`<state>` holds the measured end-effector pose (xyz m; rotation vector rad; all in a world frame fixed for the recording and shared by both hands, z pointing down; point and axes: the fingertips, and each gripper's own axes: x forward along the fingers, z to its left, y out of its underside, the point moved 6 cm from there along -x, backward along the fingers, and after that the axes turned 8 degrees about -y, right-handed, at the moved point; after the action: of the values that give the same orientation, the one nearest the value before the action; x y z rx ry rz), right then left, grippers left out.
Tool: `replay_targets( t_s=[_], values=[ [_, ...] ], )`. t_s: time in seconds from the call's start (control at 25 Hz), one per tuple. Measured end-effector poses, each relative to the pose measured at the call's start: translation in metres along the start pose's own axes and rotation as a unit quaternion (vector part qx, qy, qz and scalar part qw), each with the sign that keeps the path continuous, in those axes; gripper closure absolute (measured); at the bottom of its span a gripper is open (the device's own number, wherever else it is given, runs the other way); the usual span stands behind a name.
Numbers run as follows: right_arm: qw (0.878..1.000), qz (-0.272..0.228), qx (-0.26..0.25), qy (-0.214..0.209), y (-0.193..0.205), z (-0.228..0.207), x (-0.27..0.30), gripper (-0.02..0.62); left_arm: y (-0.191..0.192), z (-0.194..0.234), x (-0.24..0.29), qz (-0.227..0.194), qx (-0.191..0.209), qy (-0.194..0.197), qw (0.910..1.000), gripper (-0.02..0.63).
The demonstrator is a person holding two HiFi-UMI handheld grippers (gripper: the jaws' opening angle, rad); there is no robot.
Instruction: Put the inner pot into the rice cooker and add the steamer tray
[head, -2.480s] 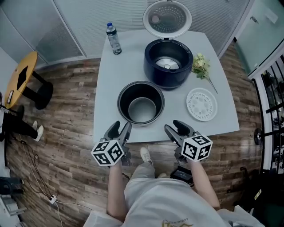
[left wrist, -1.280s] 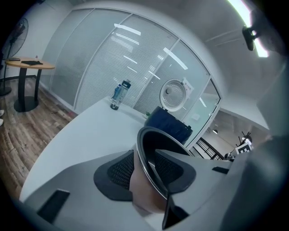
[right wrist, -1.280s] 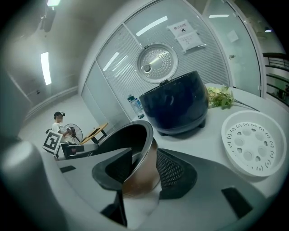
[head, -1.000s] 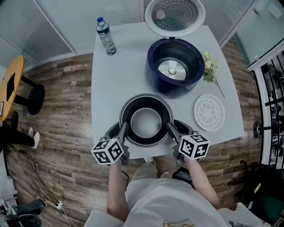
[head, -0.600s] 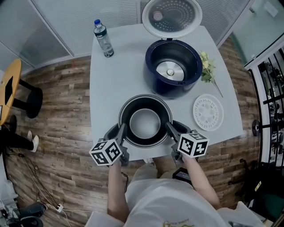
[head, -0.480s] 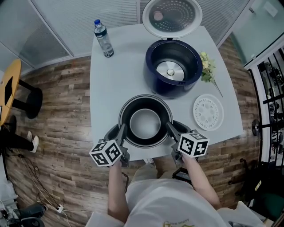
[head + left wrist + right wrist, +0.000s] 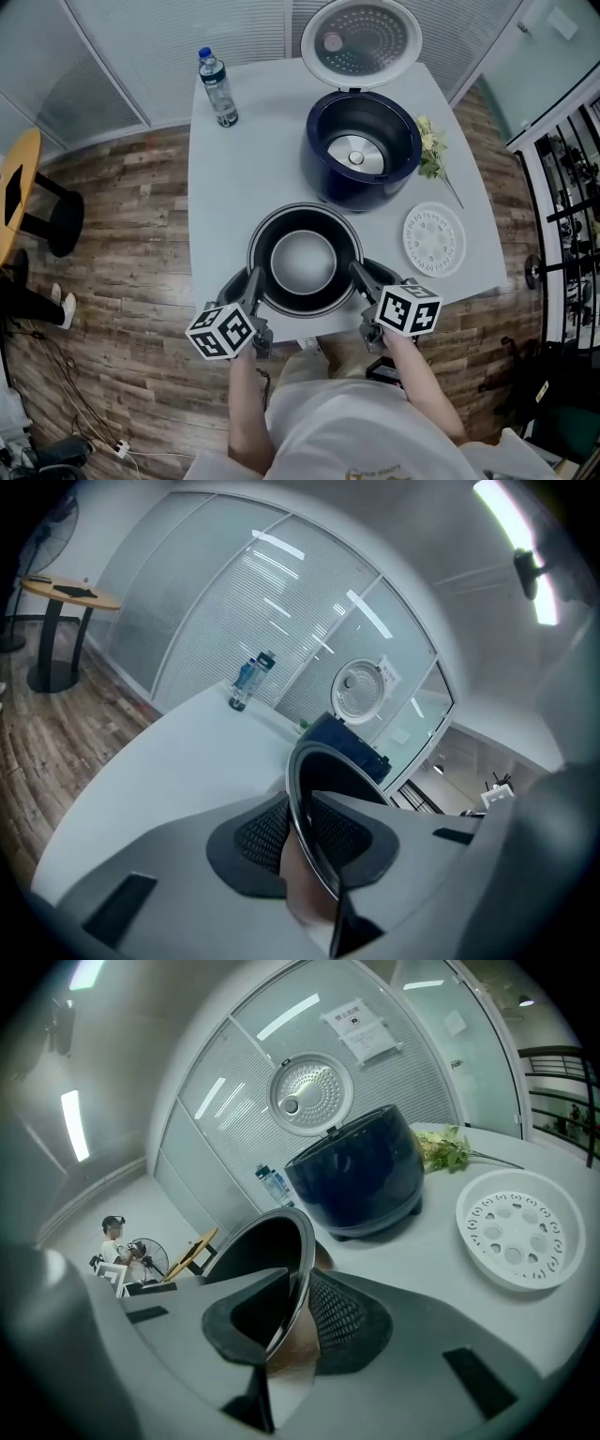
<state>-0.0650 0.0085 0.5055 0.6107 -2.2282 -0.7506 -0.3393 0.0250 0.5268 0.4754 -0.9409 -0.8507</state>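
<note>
At the lower middle of the head view, my left gripper (image 7: 246, 283) and right gripper (image 7: 370, 277) have just been closing and now pinch the rim of the inner pot (image 7: 302, 262) on its left and right sides. Each gripper view shows the thin rim between the pads, with the wall below it hidden. Whether the pot rests on the table (image 7: 234, 187) I cannot tell. Above it stands the open rice cooker (image 7: 361, 155). The steamer tray (image 7: 434, 240) lies at the right, apart.
</note>
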Motion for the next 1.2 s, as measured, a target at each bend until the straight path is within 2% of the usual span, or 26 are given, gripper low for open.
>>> replay_targets(
  t_s=[0.36, 0.76, 1.2],
  values=[
    [0.999, -0.045, -0.012, -0.027, -0.027, 0.023, -0.015, 0.523, -0.028, -0.017, -0.021, -0.039, 0.009, 0.018, 0.9991, 0.531],
    [0.996, -0.067, -0.033, -0.056, -0.047, 0.046, -0.031, 0.523, -0.049, -0.032, -0.043, -0.068, 0.013, 0.020, 0.9974, 0.531],
    [0.991, -0.106, -0.038, -0.076, -0.073, 0.053, -0.053, 0.525, -0.074, -0.063, -0.053, -0.102, 0.030, 0.036, 0.9937, 0.532]
  ],
)
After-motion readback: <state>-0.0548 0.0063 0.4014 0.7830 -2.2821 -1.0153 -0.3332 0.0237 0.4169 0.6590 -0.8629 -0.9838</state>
